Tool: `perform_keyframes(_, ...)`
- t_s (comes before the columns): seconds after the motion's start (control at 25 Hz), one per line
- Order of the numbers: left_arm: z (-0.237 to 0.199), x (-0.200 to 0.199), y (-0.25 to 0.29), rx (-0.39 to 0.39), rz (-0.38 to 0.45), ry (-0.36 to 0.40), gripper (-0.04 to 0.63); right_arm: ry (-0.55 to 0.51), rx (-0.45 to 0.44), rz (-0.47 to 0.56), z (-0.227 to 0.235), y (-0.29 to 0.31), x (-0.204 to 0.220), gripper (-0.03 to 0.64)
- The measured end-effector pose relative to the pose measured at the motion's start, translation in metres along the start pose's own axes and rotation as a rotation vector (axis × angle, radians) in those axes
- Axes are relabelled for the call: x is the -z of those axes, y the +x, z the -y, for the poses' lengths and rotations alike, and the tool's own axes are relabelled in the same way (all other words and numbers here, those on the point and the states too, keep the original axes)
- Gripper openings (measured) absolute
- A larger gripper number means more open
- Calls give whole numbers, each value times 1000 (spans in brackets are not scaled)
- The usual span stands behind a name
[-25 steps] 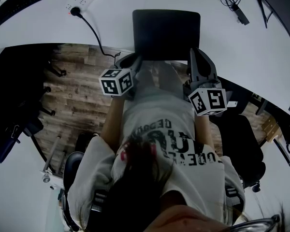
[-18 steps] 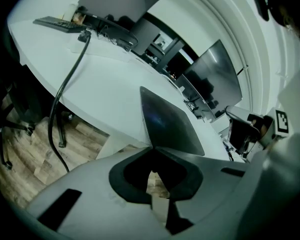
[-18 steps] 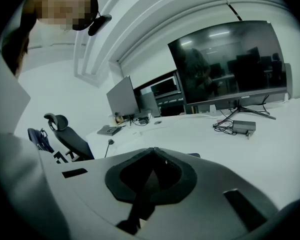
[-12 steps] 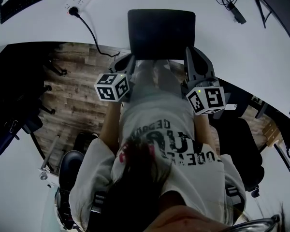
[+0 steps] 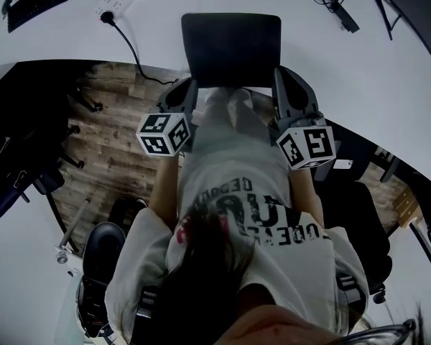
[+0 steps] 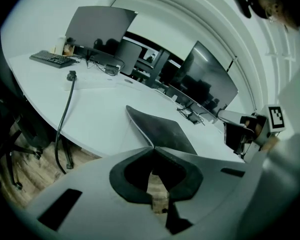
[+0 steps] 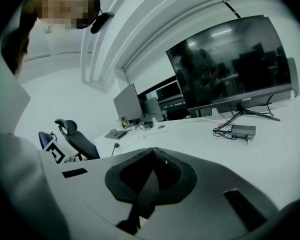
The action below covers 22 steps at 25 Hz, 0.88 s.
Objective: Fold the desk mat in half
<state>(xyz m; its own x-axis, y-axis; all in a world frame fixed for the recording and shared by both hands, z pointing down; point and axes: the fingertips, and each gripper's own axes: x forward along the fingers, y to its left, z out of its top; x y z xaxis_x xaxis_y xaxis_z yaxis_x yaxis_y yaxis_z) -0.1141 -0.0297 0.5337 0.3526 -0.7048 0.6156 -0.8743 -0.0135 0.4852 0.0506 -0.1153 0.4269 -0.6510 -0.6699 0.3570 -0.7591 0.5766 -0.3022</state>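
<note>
**A:** Where is the mat?

**B:** A dark rectangular mat (image 5: 230, 49) lies on a white desk (image 5: 359, 77). The mat's near side runs along the desk edge, straight in front of the person.

**A:** What has hold of it?

**B:** The left hand-held gripper (image 6: 153, 148) is at the mat's near-left corner. Its jaws have just been closing and now pinch that corner. The corner is raised off the desk and the mat's left edge curls up, while the rest lies flat. The right hand-held gripper (image 7: 152, 150) is at the mat's near-right corner. Its jaws are pressed together with a dark strip between them, apparently the mat's edge.

**A:** How are the arms placed?

**B:** The left forearm (image 5: 165, 182) and right forearm (image 5: 305, 185) reach forward from the torso, one toward each near corner of the mat. Both grippers slope forward and down.

**A:** How will the mat handle?

**B:** Judging by the curl, it is thin, light and soft. It will probably sag between the two held corners, and its far half may slide on the smooth desk. The near corners look like the right hold. They will likely need a firm pinch and should be kept level with each other.
</note>
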Motion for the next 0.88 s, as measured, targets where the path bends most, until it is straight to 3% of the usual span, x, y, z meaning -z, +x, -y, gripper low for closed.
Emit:
perform_keyframes(0.4,37,-12,6,17,73,24,11,-17,-30,38,21,-13,-12,-2)
perform_keyframes(0.88,73,-7,21,33,66,62,11,-15,-20,61,51,-29,-17,-2)
